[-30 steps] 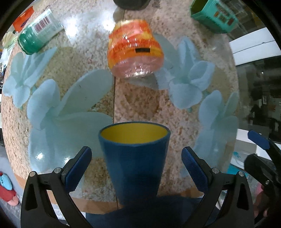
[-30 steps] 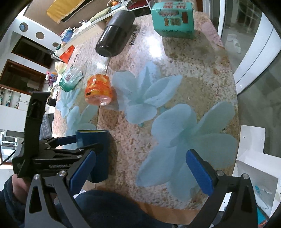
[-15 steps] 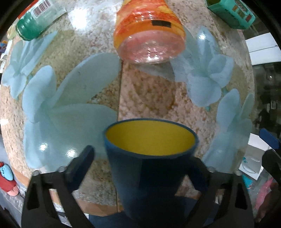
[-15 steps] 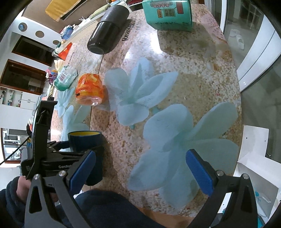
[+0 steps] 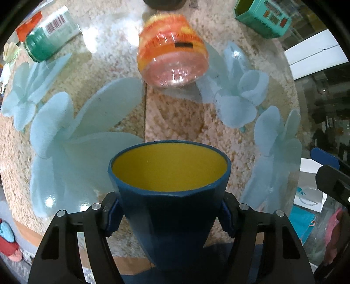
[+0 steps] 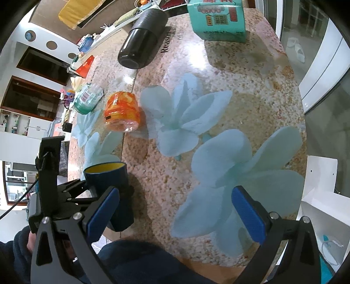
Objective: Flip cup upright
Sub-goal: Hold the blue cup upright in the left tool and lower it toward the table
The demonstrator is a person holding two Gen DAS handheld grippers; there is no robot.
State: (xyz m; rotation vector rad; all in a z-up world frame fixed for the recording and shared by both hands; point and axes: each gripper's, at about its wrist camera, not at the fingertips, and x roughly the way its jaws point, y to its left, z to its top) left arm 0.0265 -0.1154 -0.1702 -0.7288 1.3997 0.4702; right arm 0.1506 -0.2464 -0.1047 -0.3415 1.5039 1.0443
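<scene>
A dark blue cup with a yellow inside stands mouth-up at the table's near edge. My left gripper is shut on the cup's lower body, a blue pad on each side. In the right wrist view the cup shows at lower left, held by the left gripper. My right gripper is open and empty, above the near table edge to the right of the cup.
An orange jar lies on its side beyond the cup. A green-lidded jar lies at far left. A teal box and a black cylinder lie at the far end of the flower-patterned table.
My left gripper moved in around the standing cup and closed its pads on it. The right gripper stayed open and shifted only slightly.
</scene>
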